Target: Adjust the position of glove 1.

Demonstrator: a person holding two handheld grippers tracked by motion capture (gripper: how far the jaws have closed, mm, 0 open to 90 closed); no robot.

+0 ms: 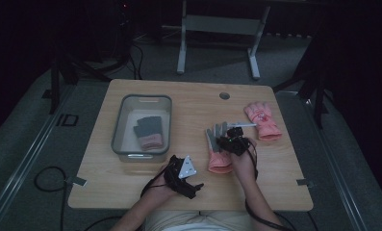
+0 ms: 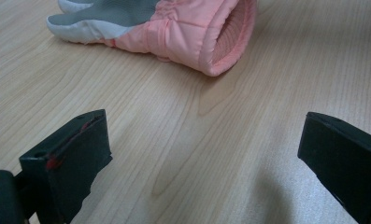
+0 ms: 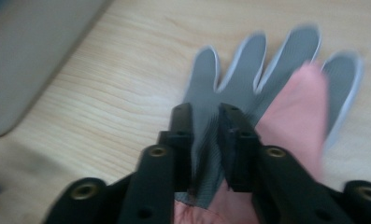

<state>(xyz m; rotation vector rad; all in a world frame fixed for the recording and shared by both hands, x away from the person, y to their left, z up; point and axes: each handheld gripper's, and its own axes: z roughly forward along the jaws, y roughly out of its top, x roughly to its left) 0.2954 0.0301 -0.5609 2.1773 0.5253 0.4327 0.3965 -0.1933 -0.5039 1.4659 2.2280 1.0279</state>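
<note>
The right hand-held gripper [image 3: 205, 116] sits over the pink-and-grey glove [image 1: 218, 147] lying palm-up near the middle of the table [image 1: 193, 103]; its jaws stand only narrowly parted, a fold of the grey palm fabric between them — whether the pads press it, I cannot tell; the left hand-held gripper [image 2: 202, 154] rests wide open and empty, near the glove's cuff; a second pink glove [image 1: 262, 120] lies further right; a grey bin [image 1: 126, 115] holds a dark glove [image 1: 149, 131].

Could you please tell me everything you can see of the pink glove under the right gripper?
The pink glove lies flat on the table, grey palm up, white-edged fingers pointing away from the person, ribbed cuff open toward them. It looks padded and quilted. The right gripper is over its palm, jaws narrowly apart with grey fabric between.
</note>
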